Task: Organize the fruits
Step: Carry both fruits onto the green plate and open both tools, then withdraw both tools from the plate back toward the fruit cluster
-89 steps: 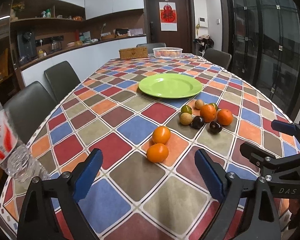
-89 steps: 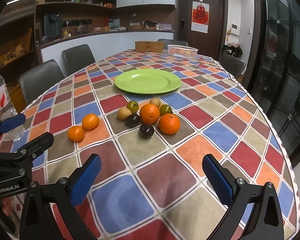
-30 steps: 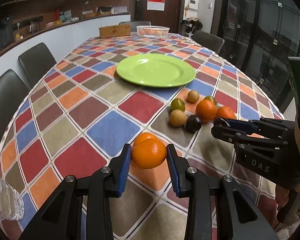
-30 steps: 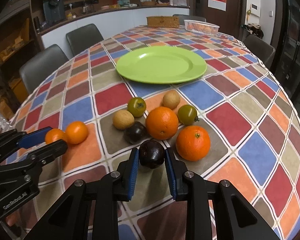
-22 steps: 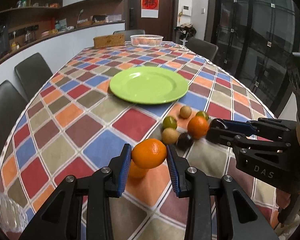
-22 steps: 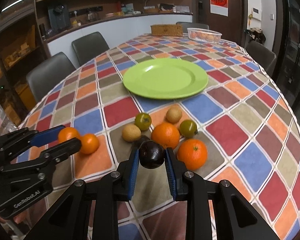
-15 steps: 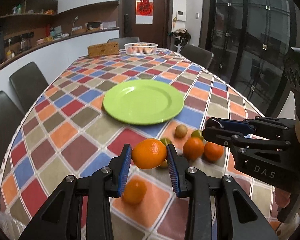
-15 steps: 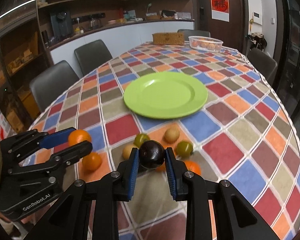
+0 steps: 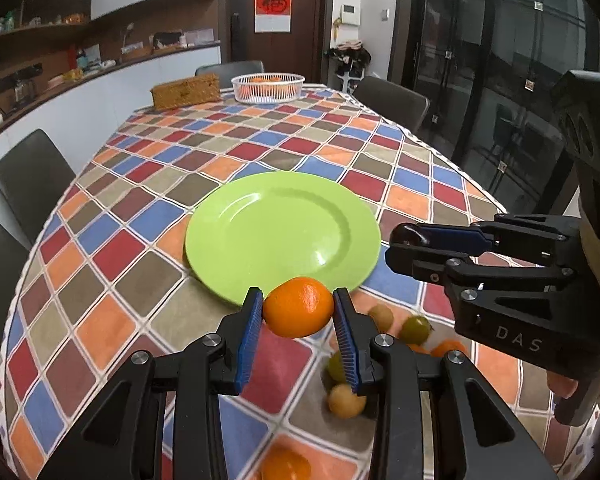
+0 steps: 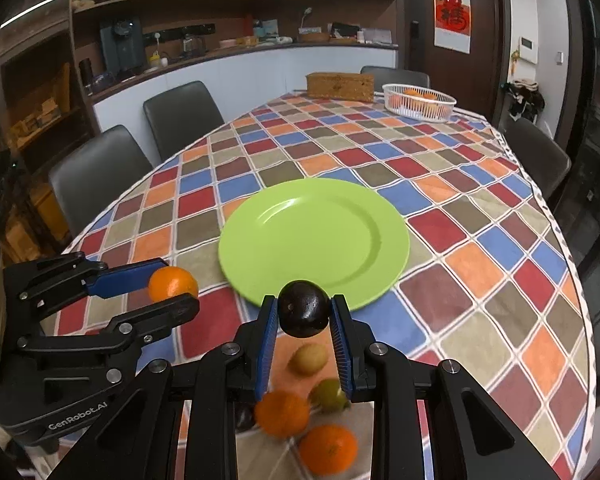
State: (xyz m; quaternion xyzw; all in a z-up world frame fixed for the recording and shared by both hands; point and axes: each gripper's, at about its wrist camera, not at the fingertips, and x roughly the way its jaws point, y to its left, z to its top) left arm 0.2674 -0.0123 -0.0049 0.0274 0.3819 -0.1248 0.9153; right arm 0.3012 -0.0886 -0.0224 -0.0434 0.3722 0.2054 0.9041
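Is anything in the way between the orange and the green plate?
Nothing visible. The left gripper holds the orange just before the green plate, whose surface is bare. The right gripper carries a dark fruit alongside, not across the path.

Orange (image 9: 298,307) and dark plum (image 10: 303,308) held aloft, green plate (image 9: 260,216) bare

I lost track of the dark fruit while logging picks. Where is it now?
The dark fruit is clamped in the right gripper, held above the table at the near edge of the green plate; the left wrist view shows it beside the plate's right rim.
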